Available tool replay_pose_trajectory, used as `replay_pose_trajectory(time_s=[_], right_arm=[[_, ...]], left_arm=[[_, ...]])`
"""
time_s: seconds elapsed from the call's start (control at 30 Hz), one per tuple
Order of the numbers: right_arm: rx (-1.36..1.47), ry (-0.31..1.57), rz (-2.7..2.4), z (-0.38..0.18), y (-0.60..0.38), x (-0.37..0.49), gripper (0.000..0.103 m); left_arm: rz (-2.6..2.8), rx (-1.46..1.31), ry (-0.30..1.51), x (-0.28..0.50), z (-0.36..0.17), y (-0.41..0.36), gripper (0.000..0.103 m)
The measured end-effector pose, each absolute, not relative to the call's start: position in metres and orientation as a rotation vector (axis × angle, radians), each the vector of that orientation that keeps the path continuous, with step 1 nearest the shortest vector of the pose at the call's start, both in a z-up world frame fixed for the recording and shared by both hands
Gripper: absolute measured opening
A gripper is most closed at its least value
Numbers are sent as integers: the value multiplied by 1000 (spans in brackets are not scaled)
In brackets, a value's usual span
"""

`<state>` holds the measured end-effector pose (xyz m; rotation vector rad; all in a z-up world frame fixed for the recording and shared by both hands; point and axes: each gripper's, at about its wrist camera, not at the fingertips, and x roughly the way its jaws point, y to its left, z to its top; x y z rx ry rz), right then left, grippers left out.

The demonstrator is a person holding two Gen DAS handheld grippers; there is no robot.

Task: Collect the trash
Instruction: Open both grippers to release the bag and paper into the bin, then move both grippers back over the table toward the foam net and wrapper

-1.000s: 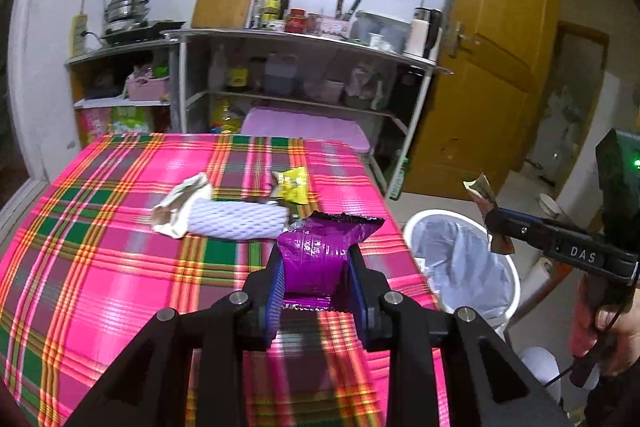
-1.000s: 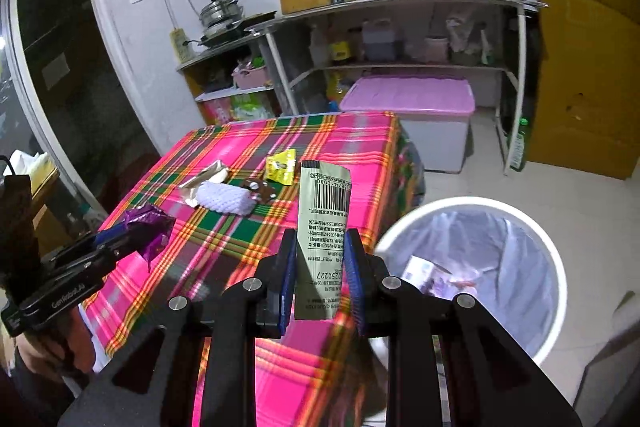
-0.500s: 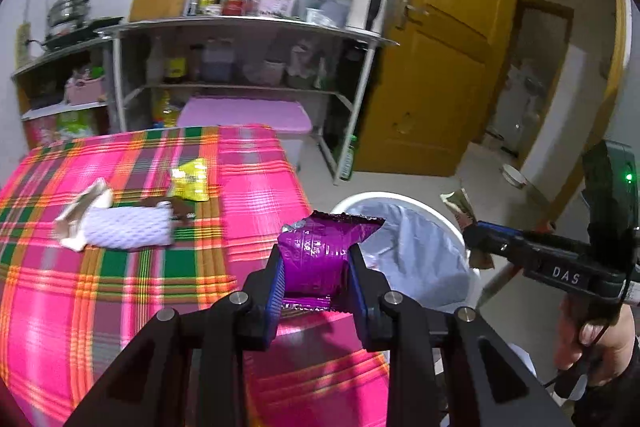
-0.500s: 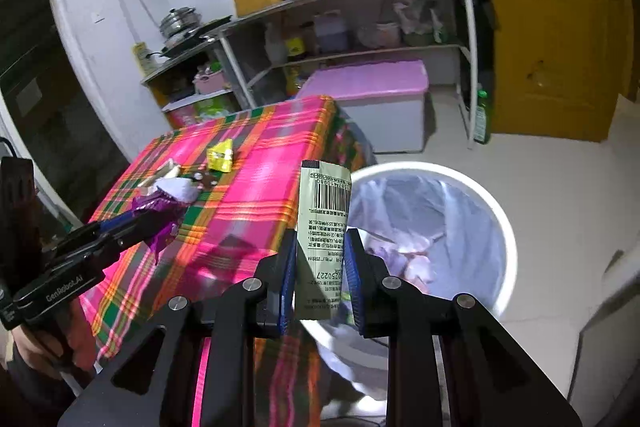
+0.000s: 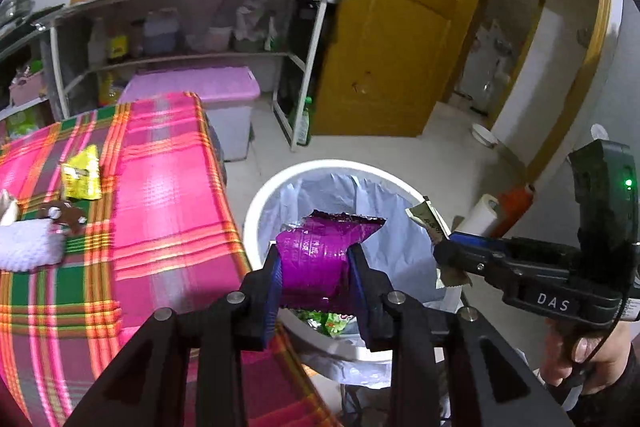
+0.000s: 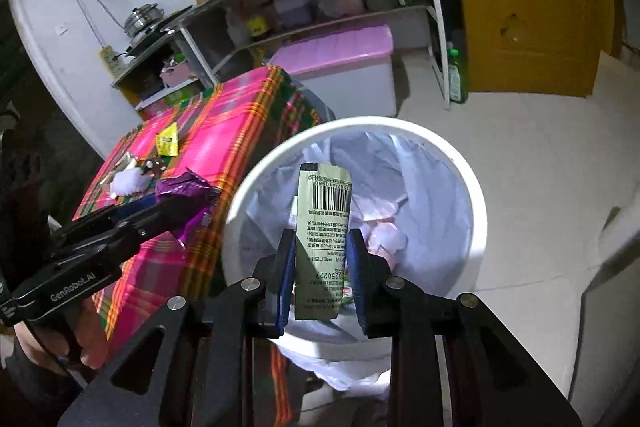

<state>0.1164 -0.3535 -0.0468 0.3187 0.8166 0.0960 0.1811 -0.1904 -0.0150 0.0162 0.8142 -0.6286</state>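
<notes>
Left gripper (image 5: 316, 265) pinching purple wrapper (image 5: 320, 255), right gripper (image 6: 320, 259) pinching green packet (image 6: 322, 235), both over white bin (image 6: 476, 195) beside table edge (image 5: 224, 187).

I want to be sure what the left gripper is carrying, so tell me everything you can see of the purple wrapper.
The purple wrapper is a shiny, crinkled foil-like packet with a jagged torn top edge and faint print. The left gripper is shut on its lower part, holding it roughly upright. It hangs in front of the white bin, lined with a pale bag, beside the plaid tablecloth. Only the gripper's pads touch it.
</notes>
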Motion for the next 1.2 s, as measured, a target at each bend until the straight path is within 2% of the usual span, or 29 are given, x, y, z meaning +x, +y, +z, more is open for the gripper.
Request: replay_pose_trajectory(time_s=[0.17, 0.3, 0.53, 1.2], right_arm=[[324, 833, 77, -55, -362, 119, 27], [333, 834, 63, -56, -367, 119, 29], [342, 795, 72, -45, -365, 111, 32], [201, 596, 250, 12, -286, 94, 32]], left_arm=[[-649, 30, 845, 187, -27, -203, 34], [-659, 16, 876, 192, -35, -207, 39], [-658, -17, 863, 190, -30, -200, 41], [-448, -74, 682, 125, 27, -82, 41]])
